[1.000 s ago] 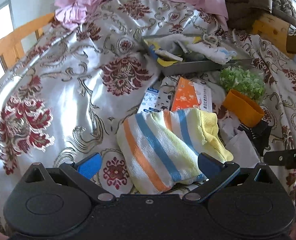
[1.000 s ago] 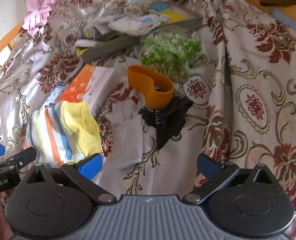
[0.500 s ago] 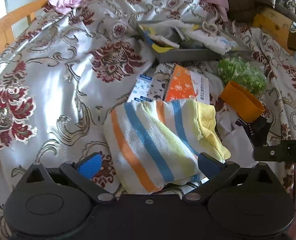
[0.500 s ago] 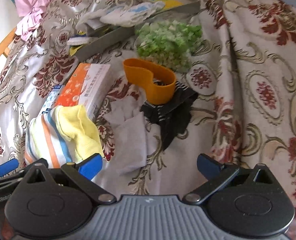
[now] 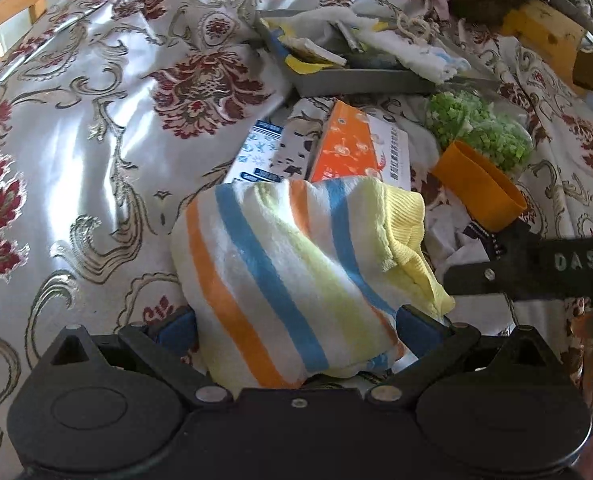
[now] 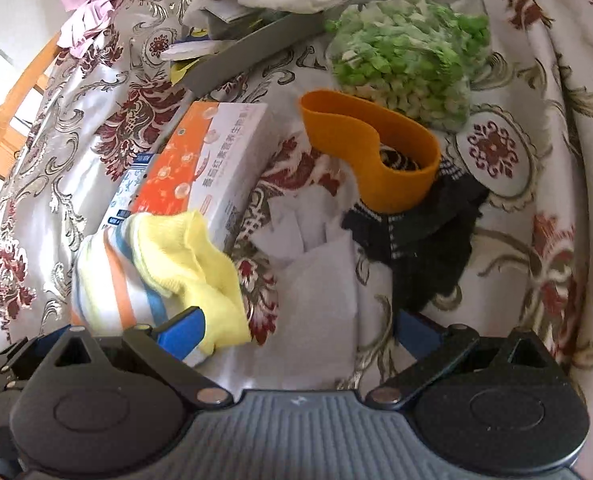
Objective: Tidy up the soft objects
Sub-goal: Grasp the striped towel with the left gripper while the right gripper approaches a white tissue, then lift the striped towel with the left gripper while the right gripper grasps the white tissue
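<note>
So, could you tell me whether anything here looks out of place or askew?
Yes. The grey tray sits tilted on the rumpled bedspread, with cloths spilling over its edge. The striped towel lies crumpled between the left tool's open fingers.

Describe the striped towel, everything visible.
The striped towel is soft, terry-looking cloth, white with orange, blue and pale yellow stripes and a yellow ribbed edge. It lies bunched on the patterned bedspread, against the orange box, between the open left gripper's blue fingers, not yet pinched.
</note>
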`<state>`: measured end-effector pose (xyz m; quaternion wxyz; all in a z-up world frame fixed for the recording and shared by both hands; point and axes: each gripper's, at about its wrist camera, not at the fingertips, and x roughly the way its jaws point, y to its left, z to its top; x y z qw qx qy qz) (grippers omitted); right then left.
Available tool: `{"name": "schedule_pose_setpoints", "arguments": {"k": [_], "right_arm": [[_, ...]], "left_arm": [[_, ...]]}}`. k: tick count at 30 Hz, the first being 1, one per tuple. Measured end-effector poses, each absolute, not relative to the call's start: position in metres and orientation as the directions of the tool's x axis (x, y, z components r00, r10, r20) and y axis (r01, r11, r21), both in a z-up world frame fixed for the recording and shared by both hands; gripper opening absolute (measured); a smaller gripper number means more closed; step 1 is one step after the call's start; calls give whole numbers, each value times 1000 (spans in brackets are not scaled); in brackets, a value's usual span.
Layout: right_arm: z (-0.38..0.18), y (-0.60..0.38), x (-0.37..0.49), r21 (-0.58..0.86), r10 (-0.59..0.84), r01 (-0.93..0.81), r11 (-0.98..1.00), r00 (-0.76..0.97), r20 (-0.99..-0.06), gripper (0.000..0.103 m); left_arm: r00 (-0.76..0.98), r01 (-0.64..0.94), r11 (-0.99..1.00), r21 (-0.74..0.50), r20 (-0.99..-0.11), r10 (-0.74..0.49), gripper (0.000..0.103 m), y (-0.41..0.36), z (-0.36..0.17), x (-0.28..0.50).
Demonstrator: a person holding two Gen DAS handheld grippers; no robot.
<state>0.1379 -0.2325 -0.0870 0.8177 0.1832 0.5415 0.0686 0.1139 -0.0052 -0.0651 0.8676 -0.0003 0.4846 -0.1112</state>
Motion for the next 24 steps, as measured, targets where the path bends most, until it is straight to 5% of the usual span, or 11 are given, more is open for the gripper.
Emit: {"name": "schedule_pose_setpoints", "arguments": {"k": [13,24], "right_arm": [[-102,-245,160,439,345,164,883,407,-846,101],[-102,-253,160,518,400,205,831,426,-811,87]], "left_arm": [[513,159,972,-174,-826,-231,102,-11,-72,133],[493,244,935,-258,-797,-349,99,-28,-78,136]]}}
